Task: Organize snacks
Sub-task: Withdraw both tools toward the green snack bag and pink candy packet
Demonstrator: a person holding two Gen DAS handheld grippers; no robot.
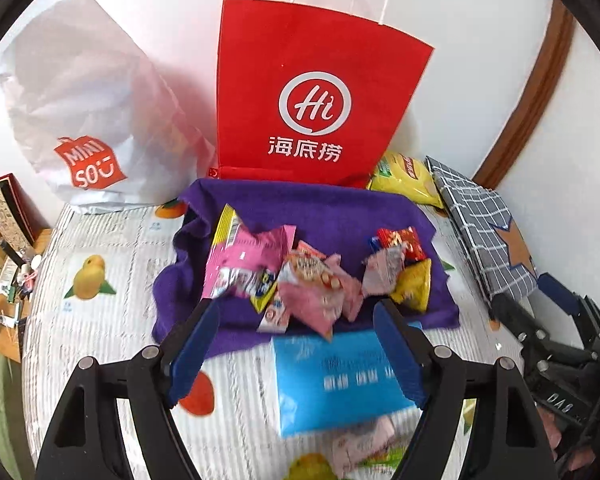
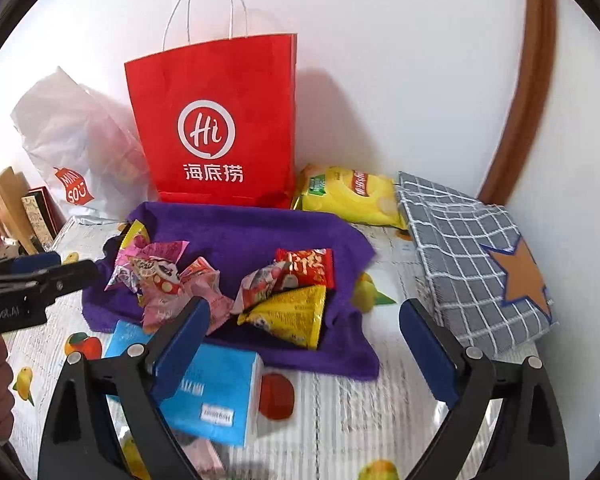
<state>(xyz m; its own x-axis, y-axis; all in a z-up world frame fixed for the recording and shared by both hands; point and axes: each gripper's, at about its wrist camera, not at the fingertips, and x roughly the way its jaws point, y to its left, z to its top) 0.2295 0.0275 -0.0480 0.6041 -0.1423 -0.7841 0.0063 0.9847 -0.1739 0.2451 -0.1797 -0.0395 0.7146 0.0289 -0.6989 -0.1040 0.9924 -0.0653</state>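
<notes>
Two big bags stand against the far wall: my eye goes first to the red paper carrier bag with white handles (image 1: pixel 316 92), then to the crumpled white plastic shopping bag (image 1: pixel 80 104) on its left. Below them spreads the fruit-printed white tablecloth (image 1: pixel 100 248), and on it lies the rumpled purple towel (image 2: pixel 244 232), touching the red bag's foot. At the right sits the grey checked fabric box with an orange star (image 2: pixel 472 256), and just beside it, at the far edge, the large yellow crisp packet (image 2: pixel 352 196). Near me, against the towel's near edge, rests the light blue tissue pack (image 1: pixel 340 380). On the towel the snacks lie in two heaps: a left cluster of pink wrapped snack packets (image 1: pixel 260 268), and well to its right the red foil snack packet (image 2: pixel 306 266) touching the yellow triangular snack packet (image 2: pixel 288 314). My left gripper (image 1: pixel 296 346) is spread wide over the tissue pack, gripping nothing. My right gripper (image 2: pixel 304 344) is likewise wide apart and empty, hovering at the towel's near right corner.
</notes>
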